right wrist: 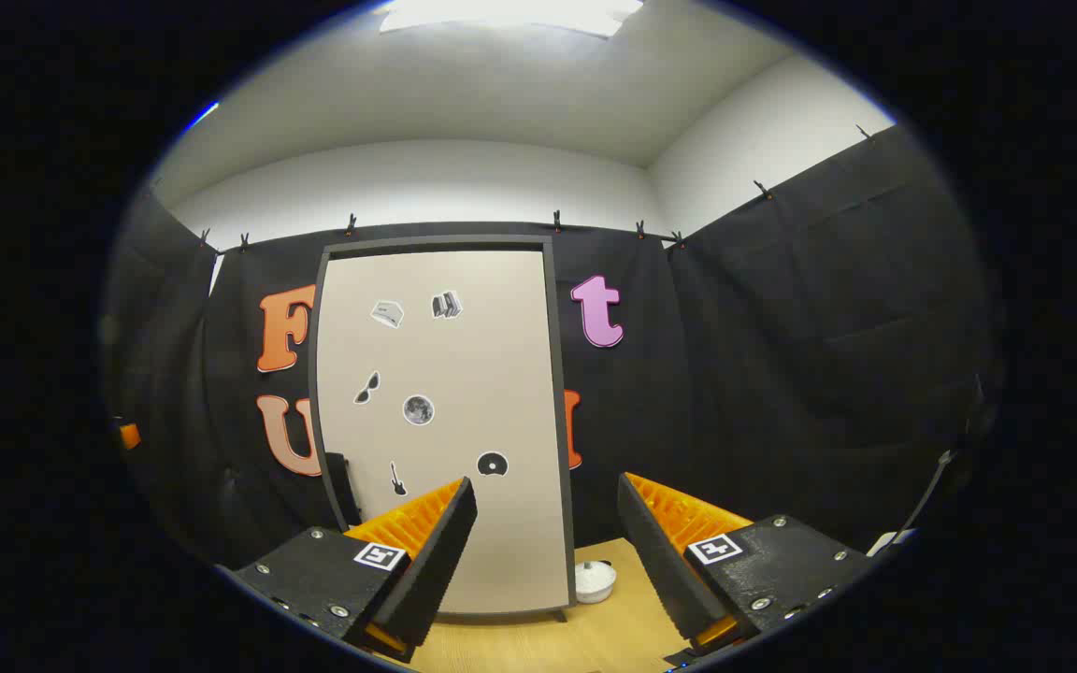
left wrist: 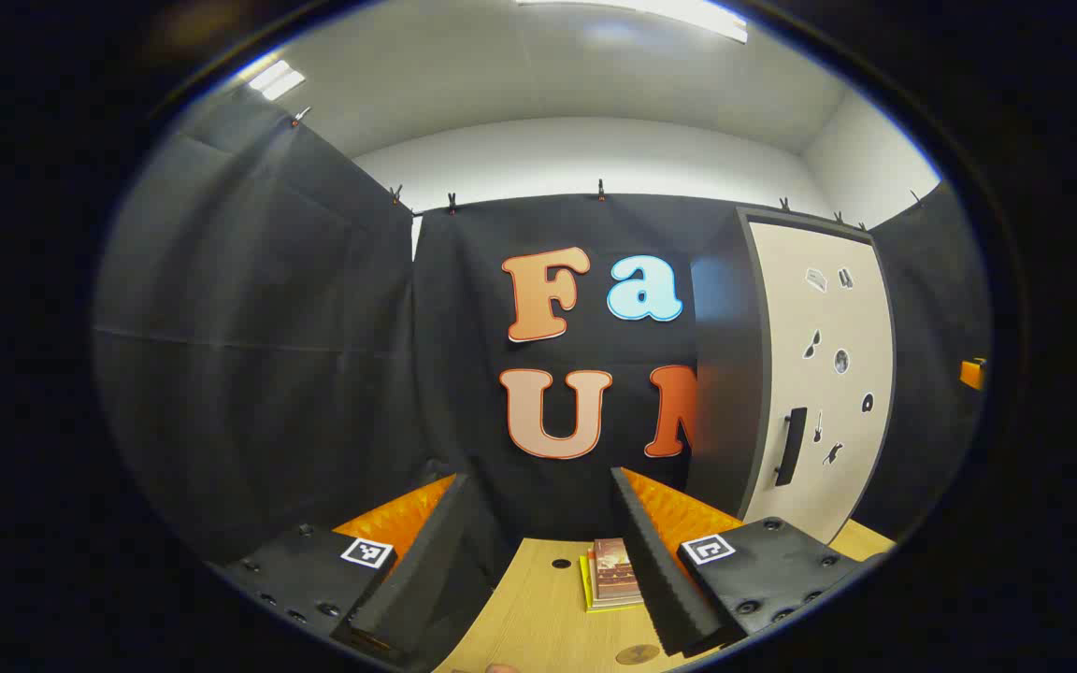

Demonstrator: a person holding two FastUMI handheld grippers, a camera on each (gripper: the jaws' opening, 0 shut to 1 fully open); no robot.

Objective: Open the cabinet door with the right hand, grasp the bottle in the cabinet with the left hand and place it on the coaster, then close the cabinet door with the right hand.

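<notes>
In the left gripper view, the left gripper (left wrist: 538, 561) hangs over the wooden table (left wrist: 538, 617) with its fingers spread wide and nothing between them. In the gap between the fingers, a small stack of books (left wrist: 611, 572) lies flat on the table, and nearer the camera a round brown coaster (left wrist: 638, 653) sits on the wood just beside the right-hand finger. To the right stands the cabinet (left wrist: 725, 374), its pale door (left wrist: 824, 374) shut, dotted with small stickers and carrying a dark vertical handle (left wrist: 790, 447) near its left edge. The bottle is hidden behind the shut door. In the right gripper view, the right gripper (right wrist: 546, 551) faces the cabinet door (right wrist: 445, 421) nearly head-on, its fingers apart and empty, touching nothing. The handle (right wrist: 340, 486) shows at the door's left edge, just above the gripper's left-hand finger. A small white rounded object (right wrist: 594, 579) rests on the table (right wrist: 538, 645) just beside the cabinet's right lower corner, between the fingers.
</notes>
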